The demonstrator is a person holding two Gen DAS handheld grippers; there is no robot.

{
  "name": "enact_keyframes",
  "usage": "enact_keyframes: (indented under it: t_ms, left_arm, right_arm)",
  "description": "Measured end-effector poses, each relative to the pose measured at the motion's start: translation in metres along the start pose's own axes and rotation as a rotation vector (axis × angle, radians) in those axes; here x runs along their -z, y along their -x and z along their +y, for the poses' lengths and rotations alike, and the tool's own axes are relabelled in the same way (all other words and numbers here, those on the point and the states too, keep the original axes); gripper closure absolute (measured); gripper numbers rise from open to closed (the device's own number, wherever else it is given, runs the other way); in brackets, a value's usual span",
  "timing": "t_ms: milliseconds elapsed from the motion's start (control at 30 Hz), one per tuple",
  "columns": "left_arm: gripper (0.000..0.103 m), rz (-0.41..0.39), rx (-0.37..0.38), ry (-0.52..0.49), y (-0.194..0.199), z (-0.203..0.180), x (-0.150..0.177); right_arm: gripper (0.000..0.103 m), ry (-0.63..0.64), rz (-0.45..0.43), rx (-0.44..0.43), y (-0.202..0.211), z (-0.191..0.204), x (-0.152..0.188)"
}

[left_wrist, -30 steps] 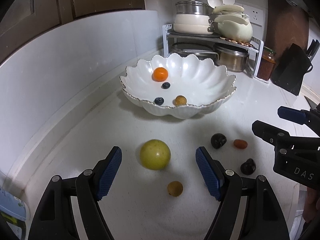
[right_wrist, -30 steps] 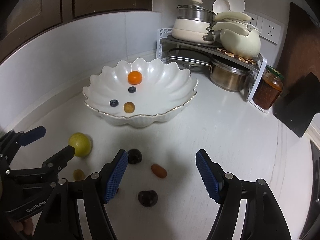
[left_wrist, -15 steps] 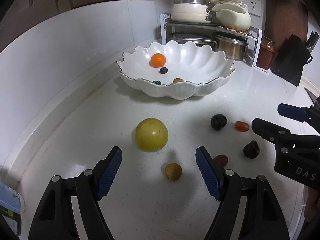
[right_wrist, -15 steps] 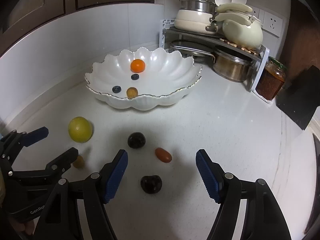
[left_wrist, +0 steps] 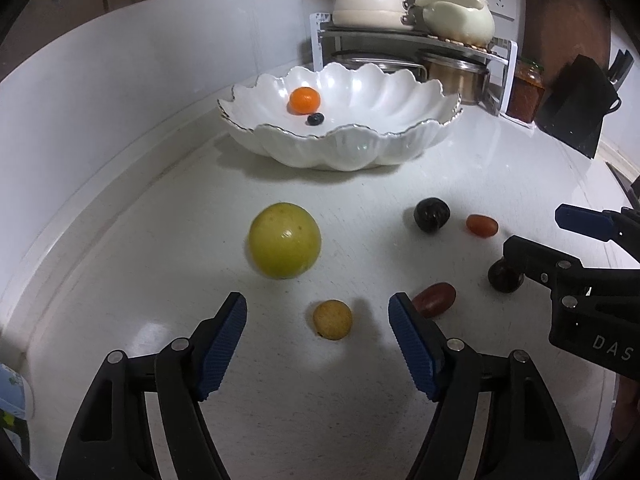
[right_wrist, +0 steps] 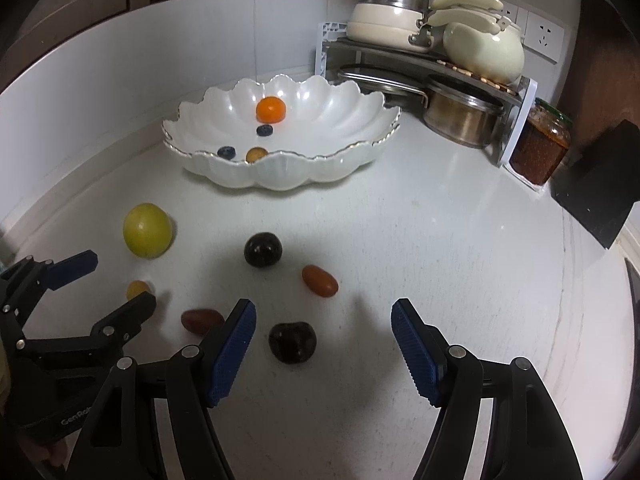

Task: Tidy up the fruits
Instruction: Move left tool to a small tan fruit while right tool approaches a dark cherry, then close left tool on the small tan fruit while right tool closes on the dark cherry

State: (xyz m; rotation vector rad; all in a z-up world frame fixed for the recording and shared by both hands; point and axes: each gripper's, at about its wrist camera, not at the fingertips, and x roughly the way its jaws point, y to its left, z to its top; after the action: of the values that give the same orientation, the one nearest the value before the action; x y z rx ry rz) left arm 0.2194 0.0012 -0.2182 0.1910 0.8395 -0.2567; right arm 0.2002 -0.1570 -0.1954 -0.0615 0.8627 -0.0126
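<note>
A white scalloped bowl (left_wrist: 348, 148) (right_wrist: 280, 172) holds an orange mandarin (right_wrist: 271, 109), two blueberries (right_wrist: 264, 130) and a small yellow fruit (right_wrist: 256, 154). On the counter lie a yellow-green round fruit (left_wrist: 284, 246), a small tan fruit (left_wrist: 332, 319), two dark cherries (right_wrist: 263, 249) (right_wrist: 292, 341), an orange-red tomato (right_wrist: 319, 280) and a dark red oblong fruit (left_wrist: 434, 299). My left gripper (left_wrist: 317, 304) hangs just above the tan fruit, its jaws closing, pads clear of it. My right gripper (right_wrist: 323, 308) is open over the nearer cherry, not touching it.
At the back stand a rack of pots and lids (right_wrist: 424, 60), a jar of red sauce (right_wrist: 540, 148) and a black knife block (left_wrist: 576, 108). A white wall curves along the left. The two grippers hang side by side, close together.
Both grippers have sunk toward the counter. The loose fruits look larger and nearer, and the dark red oblong fruit has come into view by the left gripper's right finger.
</note>
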Motion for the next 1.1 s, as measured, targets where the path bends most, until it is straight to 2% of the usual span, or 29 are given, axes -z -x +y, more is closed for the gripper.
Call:
enact_keyframes:
  t_ms: [233, 500, 667, 733, 833, 1033, 1100]
  left_arm:
    - [0.040, 0.012, 0.001, -0.008, -0.004, -0.003, 0.004]
    - [0.050, 0.032, 0.010, 0.004, -0.010, -0.002, 0.005]
    - [0.054, 0.041, 0.014, 0.008, -0.012, -0.002, 0.005]
    - [0.062, 0.049, 0.022, 0.014, -0.013, -0.002, 0.005]
    - [0.069, 0.055, 0.020, 0.012, -0.015, -0.003, 0.006]
    - [0.075, 0.049, 0.024, 0.006, -0.014, -0.005, 0.007]
    - [0.077, 0.050, 0.026, 0.008, -0.014, -0.004, 0.008]
  right_arm:
    - [0.033, -0.003, 0.024, -0.012, -0.007, 0.000, 0.007]
    - [0.048, 0.009, 0.056, -0.033, -0.016, 0.004, 0.010]
    - [0.050, 0.014, 0.065, -0.040, -0.019, 0.006, 0.012]
    - [0.053, 0.018, 0.069, -0.042, -0.021, 0.007, 0.012]
    - [0.056, 0.015, 0.078, -0.049, -0.024, 0.008, 0.013]
    - [0.060, 0.010, 0.079, -0.066, -0.026, 0.009, 0.015]
    - [0.065, 0.008, 0.081, -0.076, -0.027, 0.009, 0.015]
